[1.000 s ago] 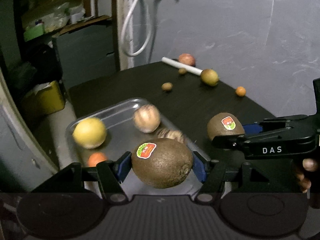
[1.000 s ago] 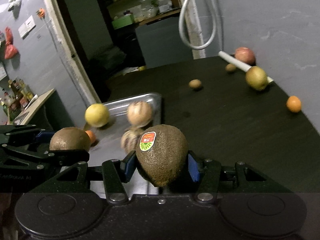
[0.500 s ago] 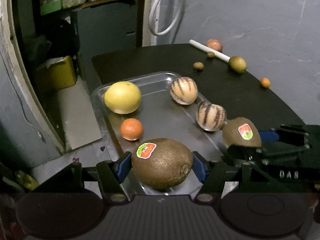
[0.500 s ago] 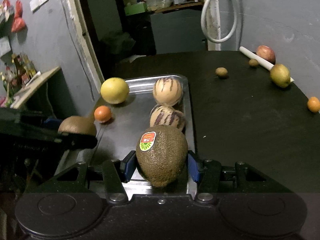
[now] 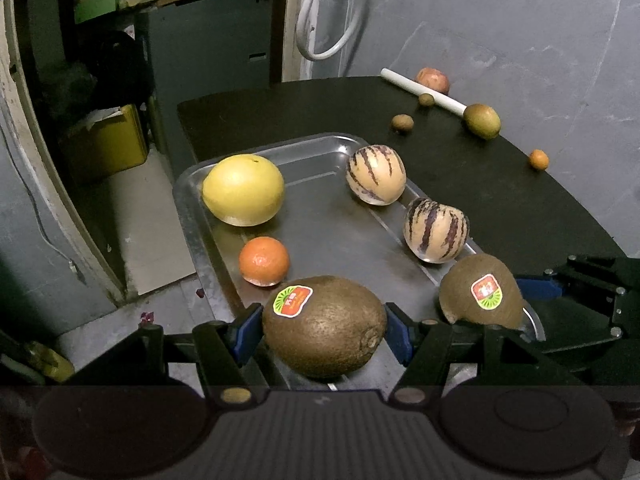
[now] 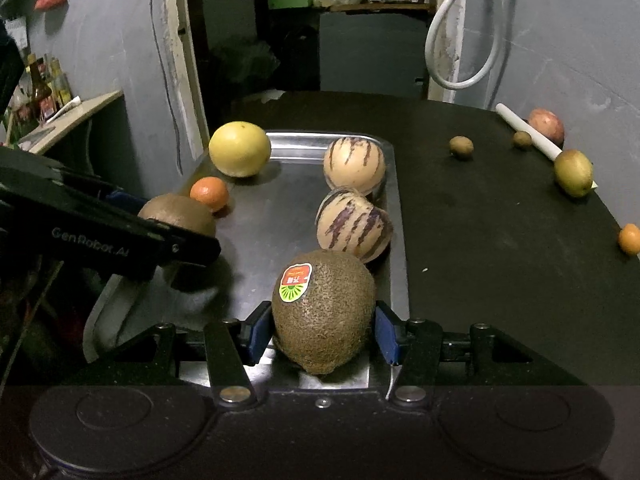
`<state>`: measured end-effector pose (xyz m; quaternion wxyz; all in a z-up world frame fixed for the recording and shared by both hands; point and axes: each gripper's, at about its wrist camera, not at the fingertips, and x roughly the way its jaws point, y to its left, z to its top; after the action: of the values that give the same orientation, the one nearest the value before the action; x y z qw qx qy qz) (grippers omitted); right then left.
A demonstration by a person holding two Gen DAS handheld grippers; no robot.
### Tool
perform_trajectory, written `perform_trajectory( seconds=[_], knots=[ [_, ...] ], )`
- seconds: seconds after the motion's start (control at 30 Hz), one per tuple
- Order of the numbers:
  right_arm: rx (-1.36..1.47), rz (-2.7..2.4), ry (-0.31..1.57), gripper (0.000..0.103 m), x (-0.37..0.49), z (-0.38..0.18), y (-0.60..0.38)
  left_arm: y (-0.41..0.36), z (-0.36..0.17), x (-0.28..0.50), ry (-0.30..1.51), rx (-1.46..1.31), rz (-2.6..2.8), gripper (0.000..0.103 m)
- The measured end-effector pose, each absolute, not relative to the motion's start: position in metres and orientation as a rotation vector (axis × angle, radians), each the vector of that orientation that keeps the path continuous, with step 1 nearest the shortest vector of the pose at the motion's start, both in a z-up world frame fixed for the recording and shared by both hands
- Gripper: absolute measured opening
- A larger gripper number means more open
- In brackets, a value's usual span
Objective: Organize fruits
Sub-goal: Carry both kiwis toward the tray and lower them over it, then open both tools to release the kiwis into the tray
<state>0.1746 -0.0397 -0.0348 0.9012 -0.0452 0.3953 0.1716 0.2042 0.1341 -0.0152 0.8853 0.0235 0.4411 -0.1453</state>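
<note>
Steel tray [image 5: 188, 216] with grapefruit [image 5: 243, 189], mandarin [image 5: 264, 261], two striped melons [image 5: 376, 174].

A white tube [image 5: 423, 91] lies along the dark bench's [image 6: 480, 240] far right edge, a white hose loop [image 6: 460, 40] hangs on the grey wall beyond, and 1 yellow box [image 5: 106, 142] sits on the floor.

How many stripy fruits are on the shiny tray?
2. One stripy fruit sits near the tray's far right side; the other sits nearer, along the same right edge. None looks hidden.
</note>
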Motion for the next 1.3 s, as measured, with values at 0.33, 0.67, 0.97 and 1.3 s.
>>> perform_trajectory(
  seconds=[0.33,0.67,0.97,1.3],
  knots=[
    [-0.109,0.34,0.816,0.057,0.172,-0.034,-0.037,0.132,-0.017,0.206,0.922,0.063,-0.308,0.068],
    [-0.11,0.306,0.788,0.076,0.15,-0.02,-0.043,0.135,-0.012,0.204,0.907,0.046,-0.321,0.078],
    [-0.053,0.233,0.74,0.1,0.117,0.007,-0.067,0.142,0.004,0.185,0.855,-0.036,-0.242,0.101],
    [0.04,0.139,0.715,0.102,0.056,0.017,-0.105,0.136,0.02,0.128,0.802,-0.096,-0.094,0.102]
  ],
)
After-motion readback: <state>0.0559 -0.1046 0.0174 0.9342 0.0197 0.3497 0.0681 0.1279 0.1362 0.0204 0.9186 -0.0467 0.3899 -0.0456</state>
